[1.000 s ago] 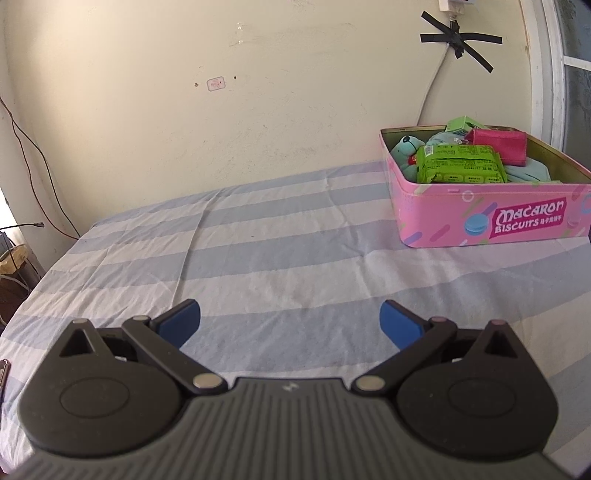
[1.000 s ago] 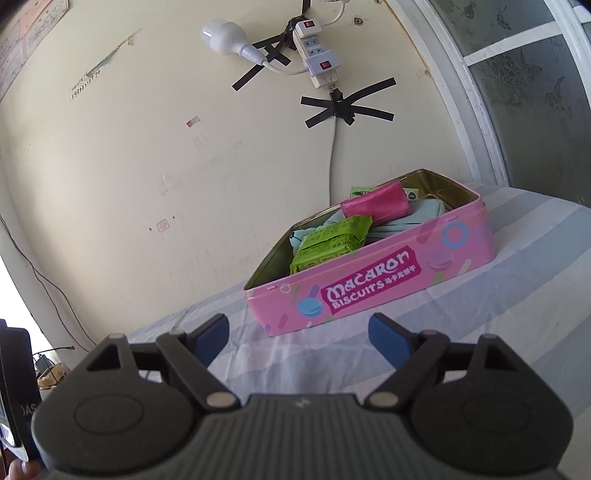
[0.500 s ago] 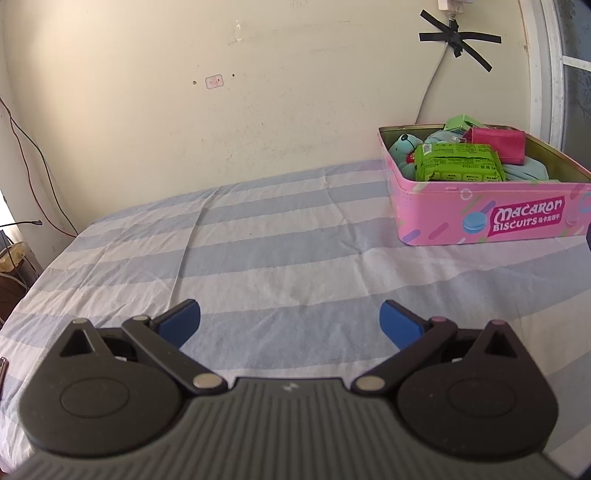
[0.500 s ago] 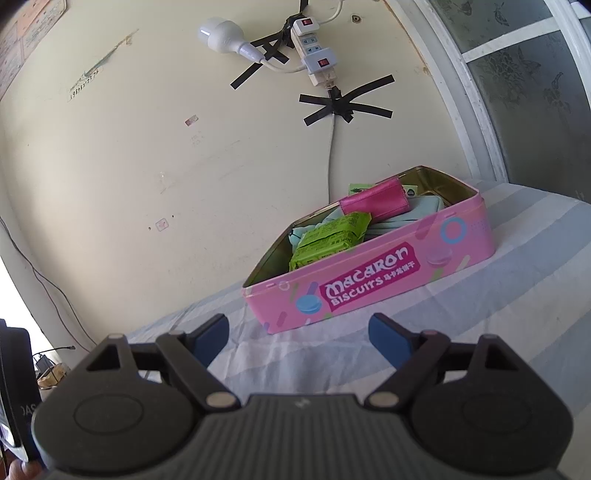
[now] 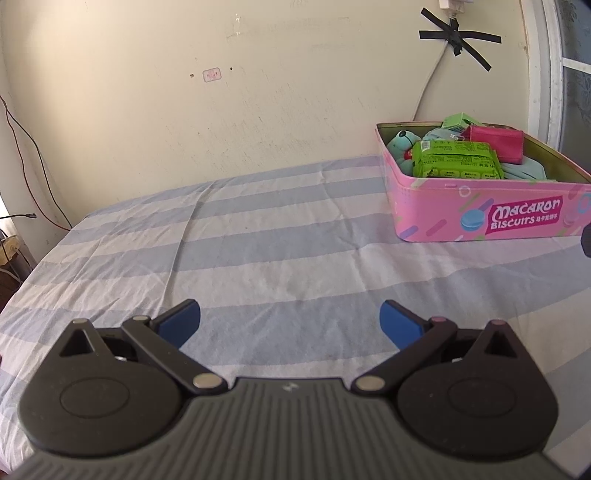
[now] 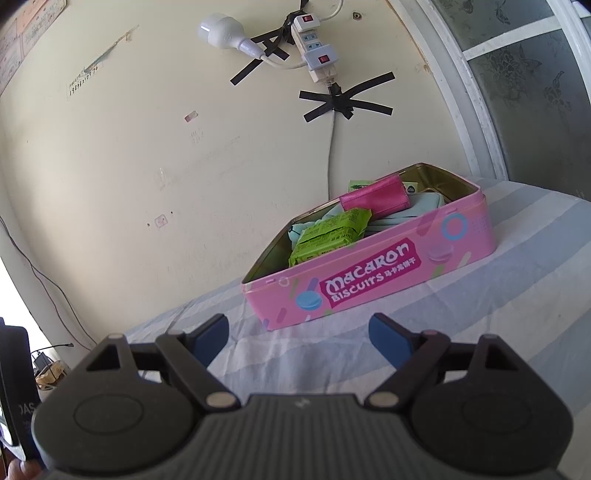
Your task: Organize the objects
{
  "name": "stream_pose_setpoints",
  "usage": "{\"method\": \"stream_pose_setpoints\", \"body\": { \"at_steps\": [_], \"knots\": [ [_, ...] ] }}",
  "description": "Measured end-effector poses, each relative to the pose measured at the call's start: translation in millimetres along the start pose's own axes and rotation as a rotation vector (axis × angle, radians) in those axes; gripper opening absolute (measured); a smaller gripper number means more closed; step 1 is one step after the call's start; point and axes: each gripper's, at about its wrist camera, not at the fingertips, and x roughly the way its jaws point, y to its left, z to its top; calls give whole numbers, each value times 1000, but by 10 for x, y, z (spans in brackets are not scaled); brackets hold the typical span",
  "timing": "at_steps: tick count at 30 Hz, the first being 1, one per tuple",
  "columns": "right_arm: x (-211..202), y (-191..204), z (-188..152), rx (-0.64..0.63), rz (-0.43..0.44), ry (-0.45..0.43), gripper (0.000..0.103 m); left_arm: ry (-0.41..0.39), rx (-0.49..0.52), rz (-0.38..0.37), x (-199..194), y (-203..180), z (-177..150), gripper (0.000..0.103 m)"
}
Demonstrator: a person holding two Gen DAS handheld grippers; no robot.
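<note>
1. On the blue-and-white striped sheet (image 5: 280,258), toward the far right of the left wrist view: pink Macaron Biscuits tin (image 5: 480,218), lid off, set close to the cream wall (image 5: 258,110).
2. Packed inside the tin: green snack packet (image 5: 456,160) lying on top near the front; magenta pouch (image 5: 498,144) behind it and partly resting on pale blue fabric (image 5: 524,170); teal plush toy (image 5: 400,142) tucked into the left rear corner; small green carton (image 5: 460,122) poking up at the back.
3. Left gripper (image 5: 290,321): blue-padded fingers spread wide, gripping nothing, held low over bare sheet, well apart from the tin.
4. Right gripper (image 6: 297,336): likewise spread wide and empty, pointed at the tin (image 6: 369,280), left fingertip seen just before the tin's near corner; could not tell whether touching or merely overlapping in view.
5. Seen from the right wrist: same green snack packet (image 6: 328,236) and magenta pouch (image 6: 375,195) above the rim, pale blue fabric (image 6: 421,206) beneath.
6. Fixed to the wall above the tin: white power strip (image 6: 314,48) with black tape (image 6: 343,101) crossed over its cord, and a white bulb (image 6: 221,29) beside it.
7. Frosted window (image 6: 535,74) along the right edge.
</note>
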Motion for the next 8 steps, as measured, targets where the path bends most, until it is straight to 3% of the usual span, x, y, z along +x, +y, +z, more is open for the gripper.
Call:
{"method": "stream_pose_setpoints", "body": {
  "at_steps": [8],
  "knots": [
    [8, 47, 16, -20, 6, -1, 86, -25, 11, -20, -34, -3, 20, 103]
  ]
}}
